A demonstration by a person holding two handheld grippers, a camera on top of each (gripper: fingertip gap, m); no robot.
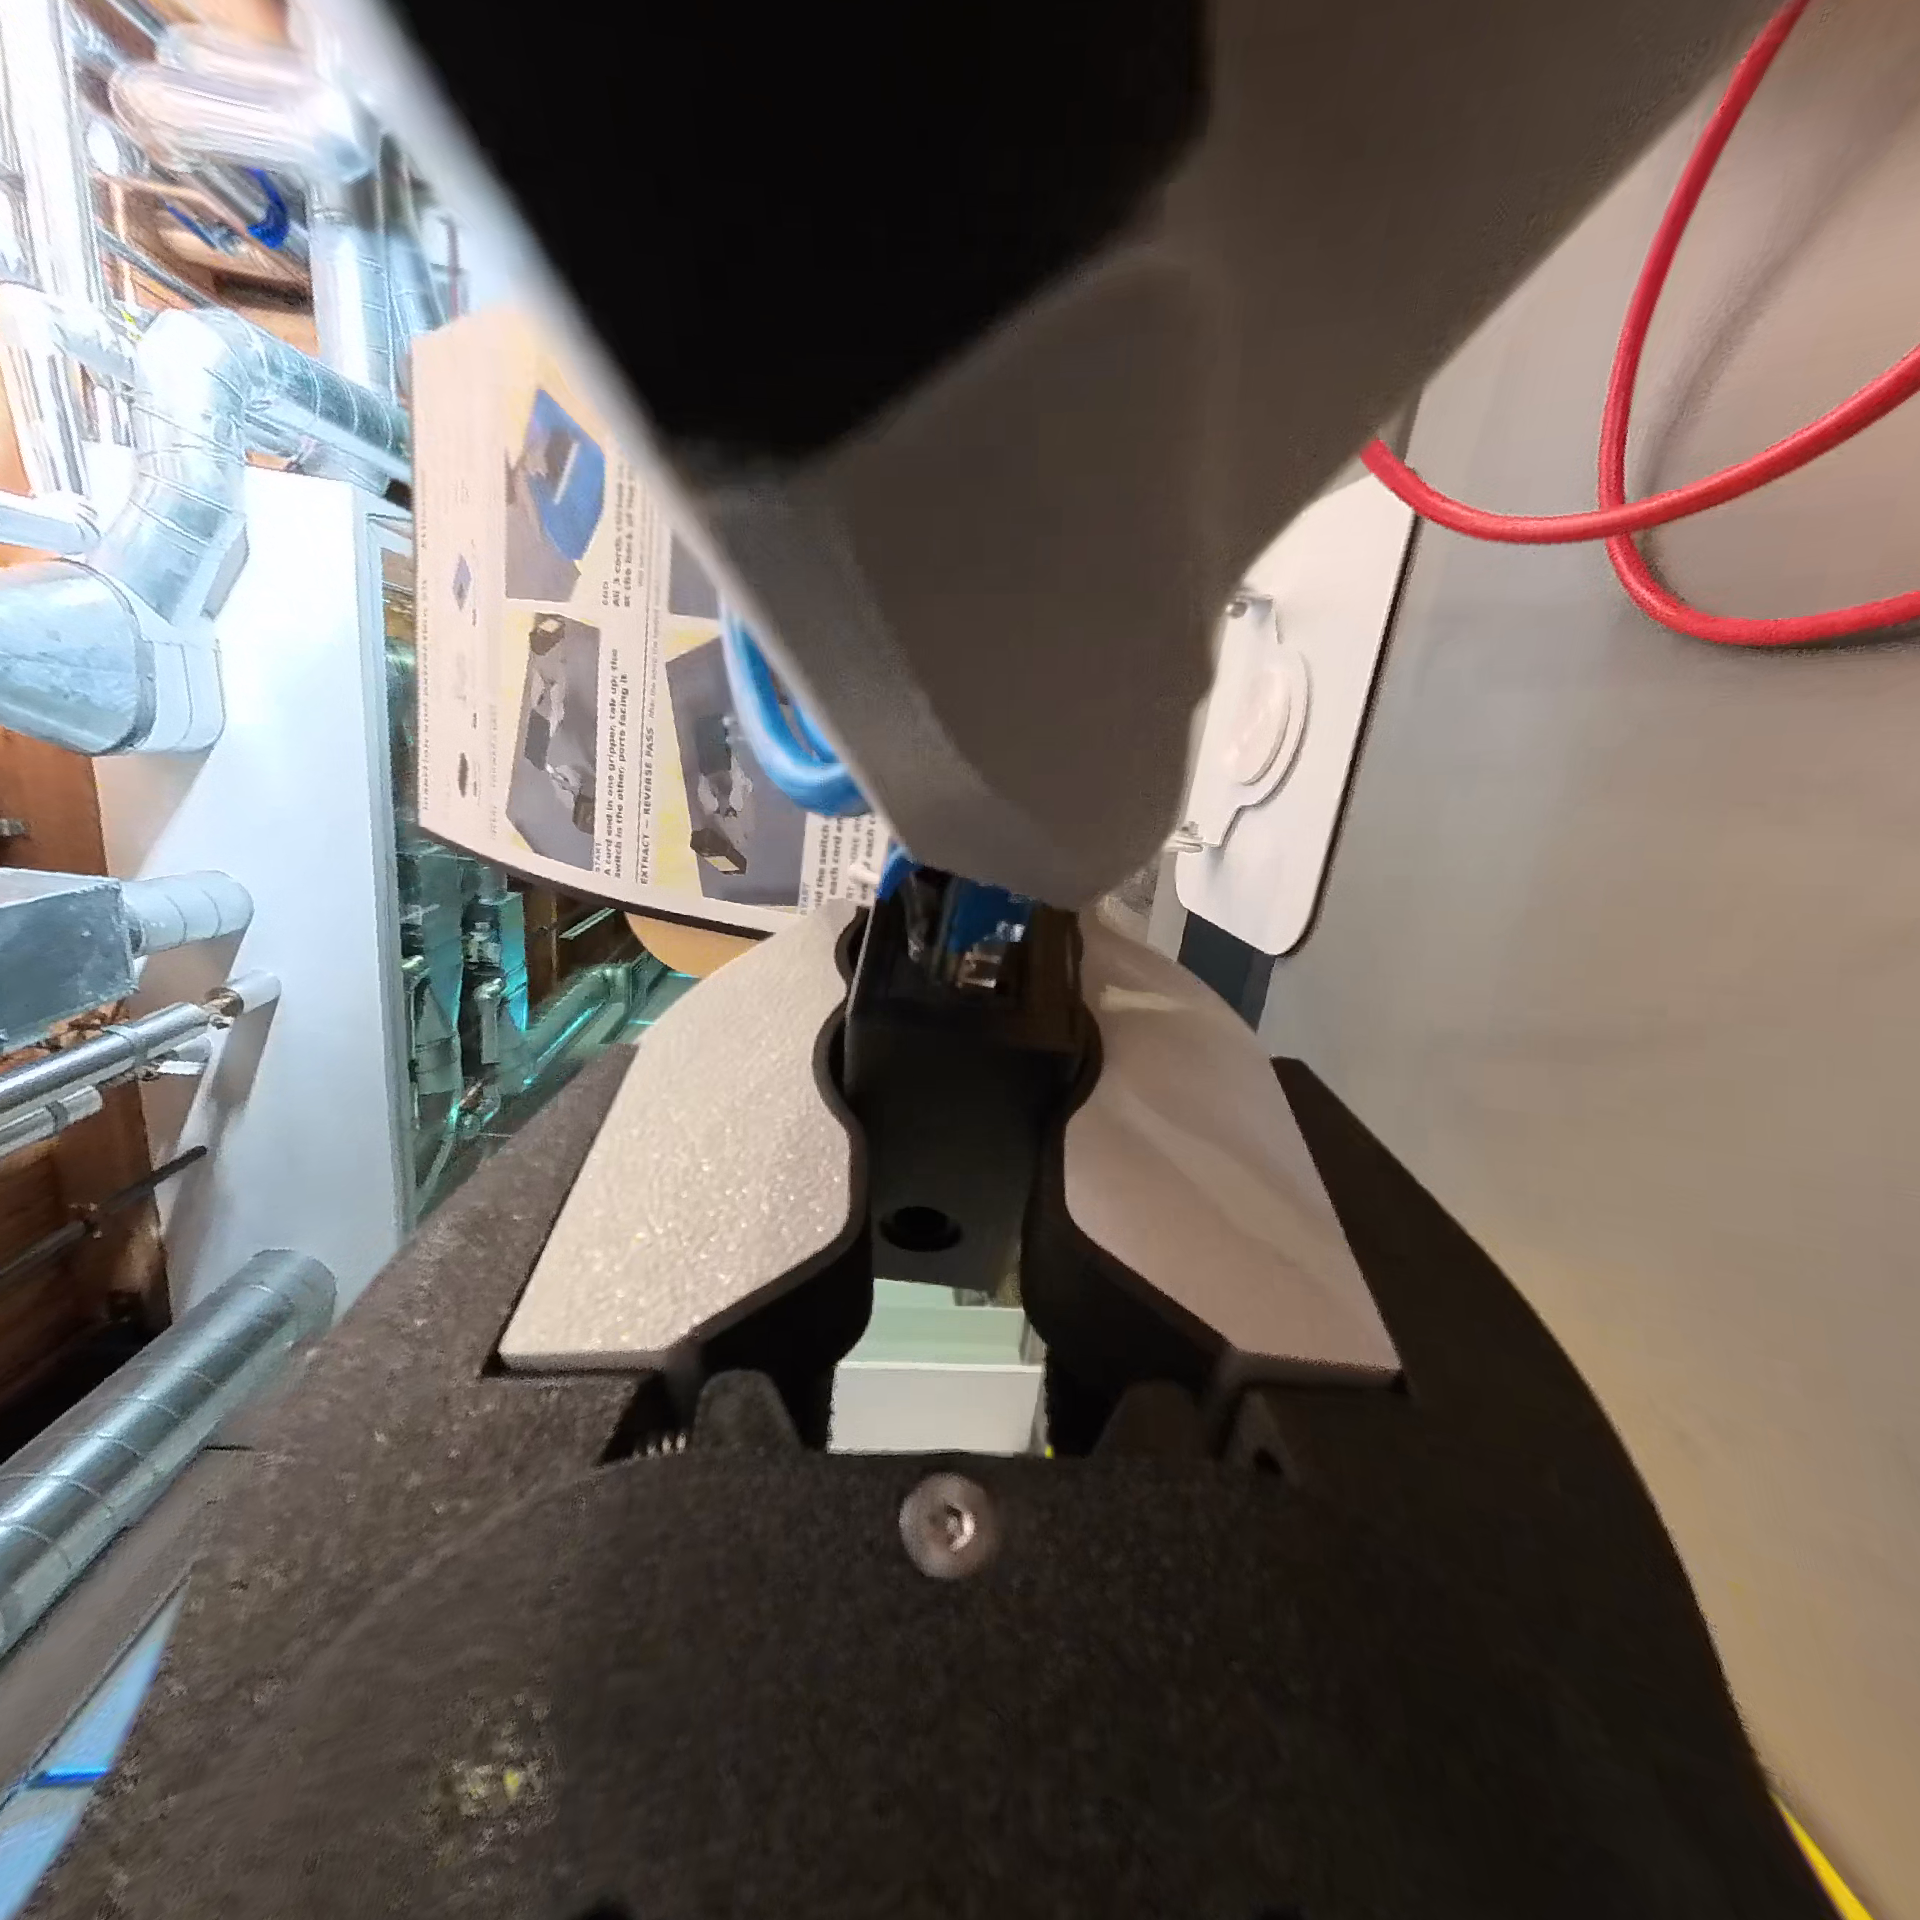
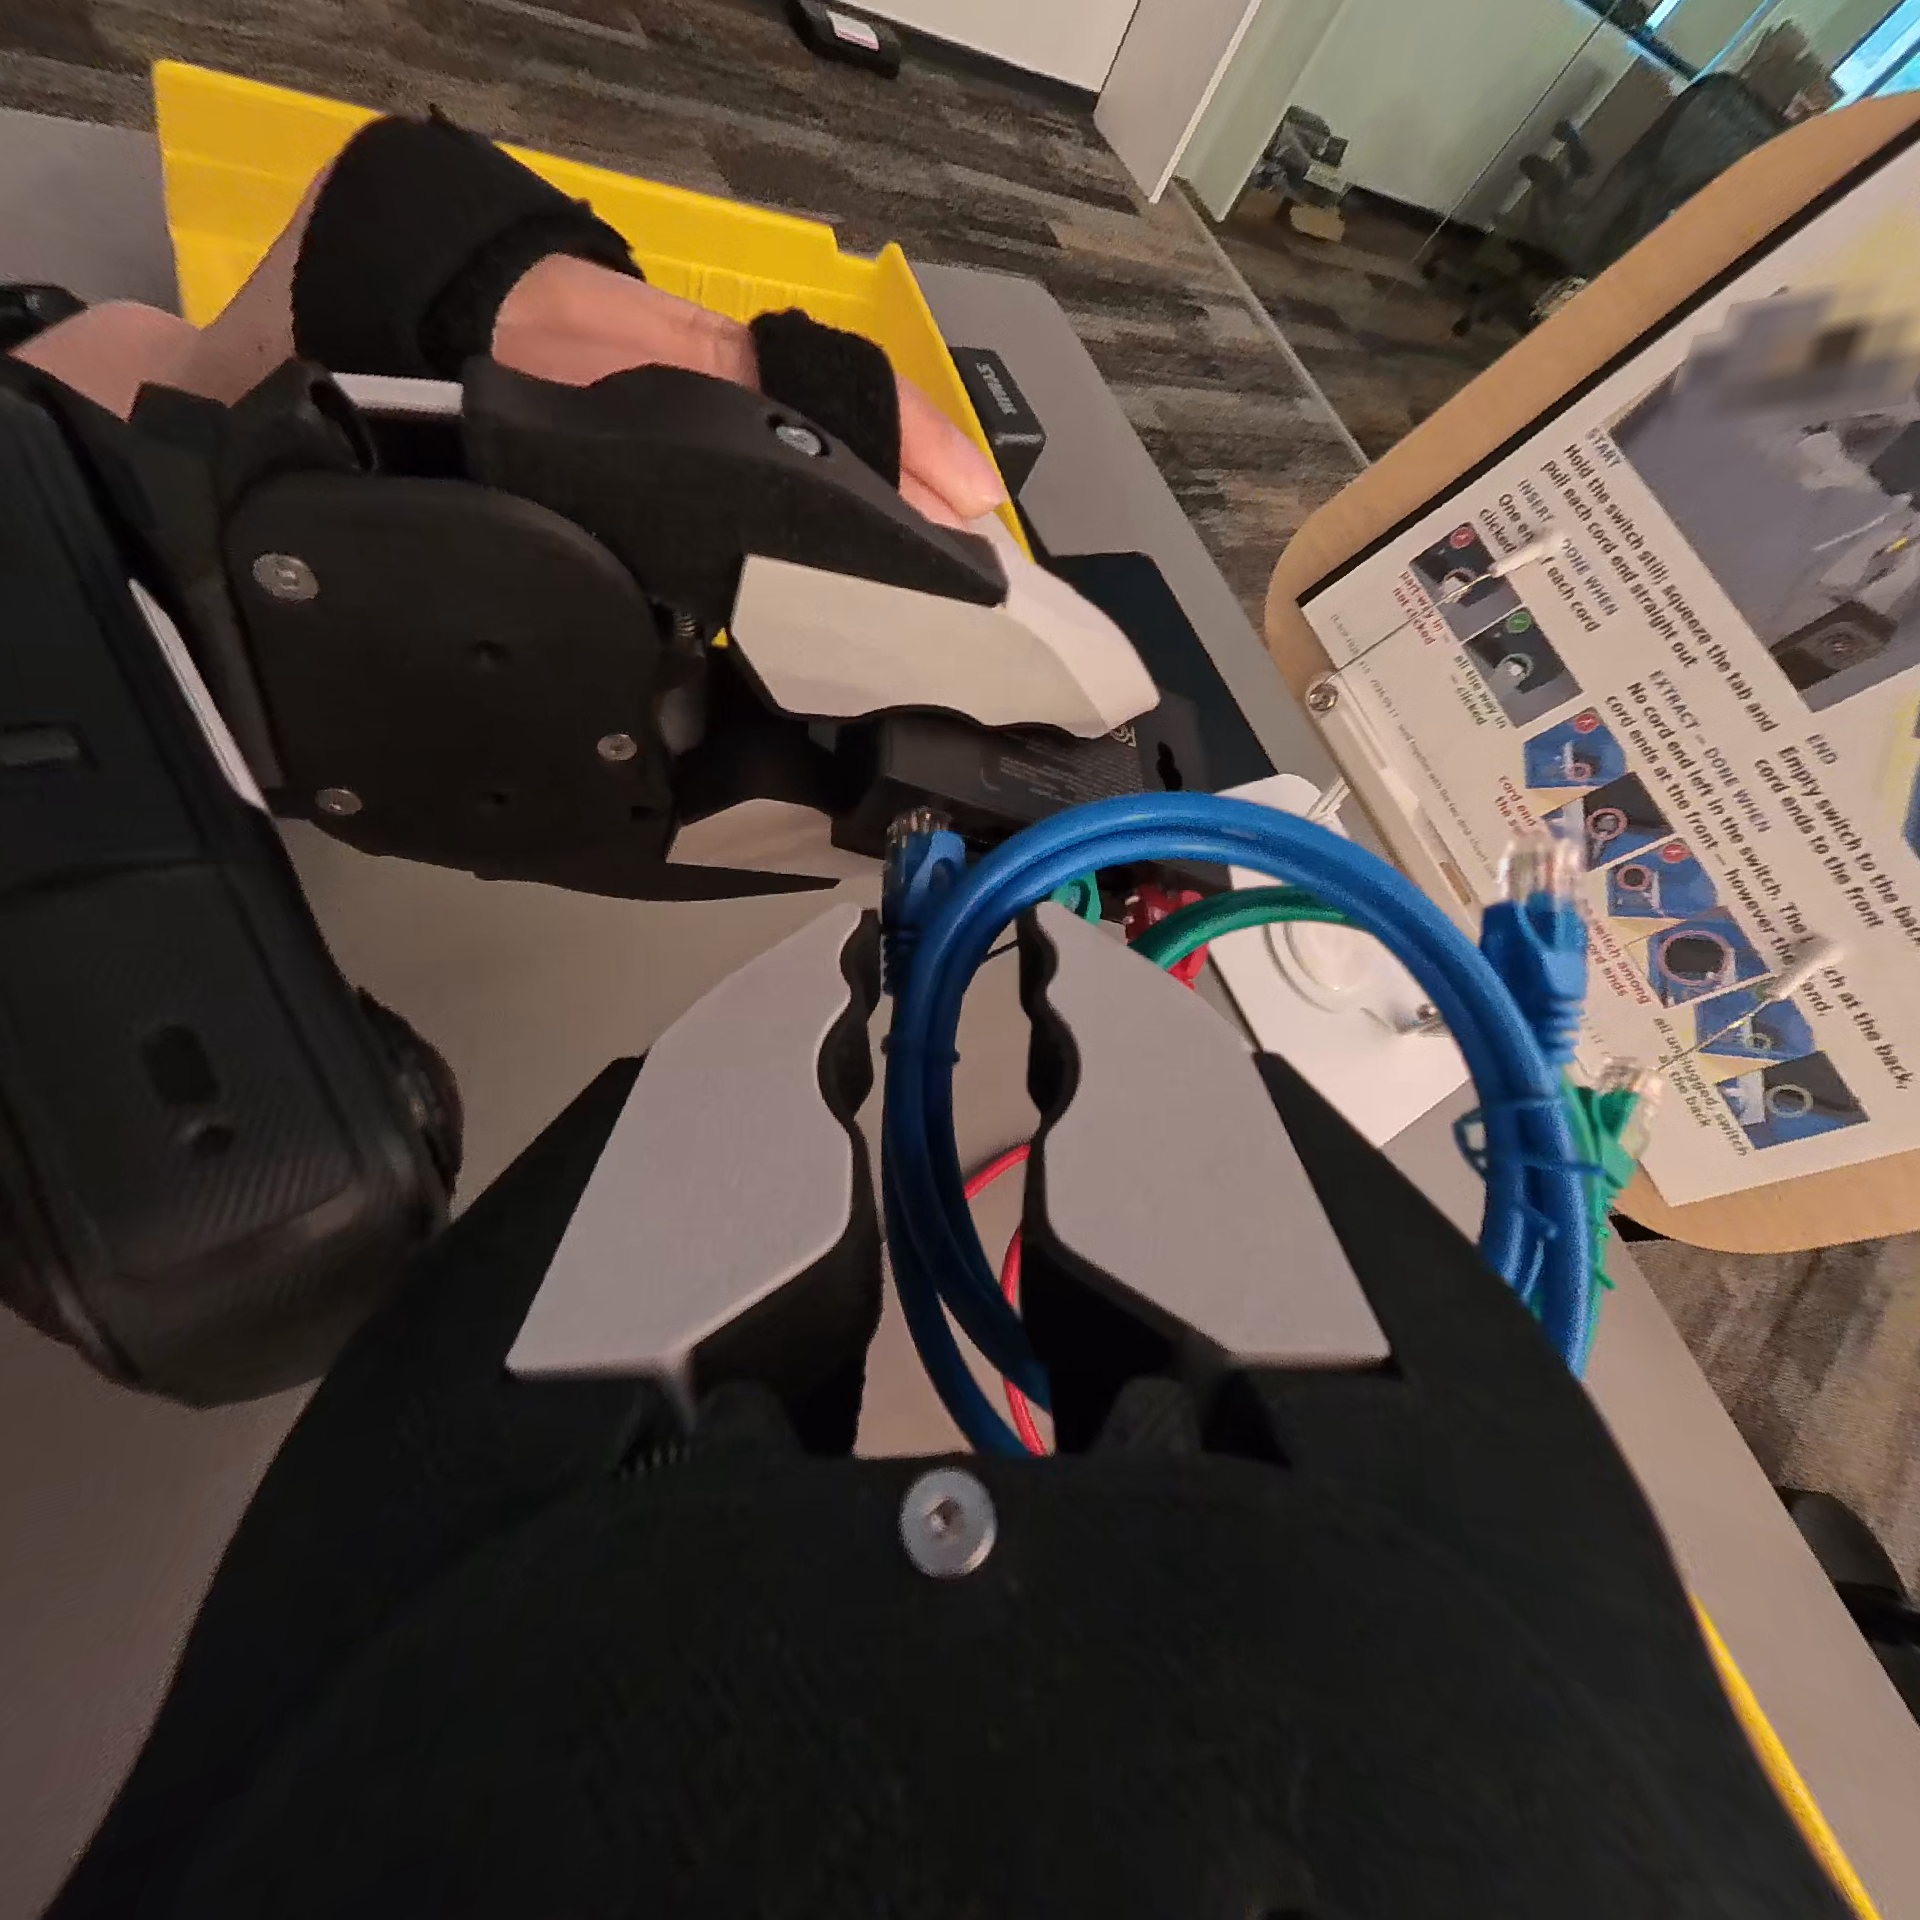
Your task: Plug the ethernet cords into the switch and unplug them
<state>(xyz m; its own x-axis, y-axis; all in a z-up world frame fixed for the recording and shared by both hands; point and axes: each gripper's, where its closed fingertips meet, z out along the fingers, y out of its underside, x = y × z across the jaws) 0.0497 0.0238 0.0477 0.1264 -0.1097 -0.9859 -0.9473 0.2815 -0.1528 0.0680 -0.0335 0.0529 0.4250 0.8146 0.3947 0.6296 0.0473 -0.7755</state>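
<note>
Between my left gripper's (image 1: 961,997) jaws sits the clamped black box-shaped switch (image 1: 951,1122); my right gripper's (image 2: 951,956) jaws stand apart around the blue ethernet cord (image 2: 1143,831).

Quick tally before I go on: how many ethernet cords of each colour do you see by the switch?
Blue round-jacketed ethernet cord: 1
Green ethernet cord: 1
Red ethernet cord: 1
Total: 3 cords.
The blue one loops between the right gripper's open fingers, one plug at the black box-shaped switch, which the left gripper clamps.
</note>
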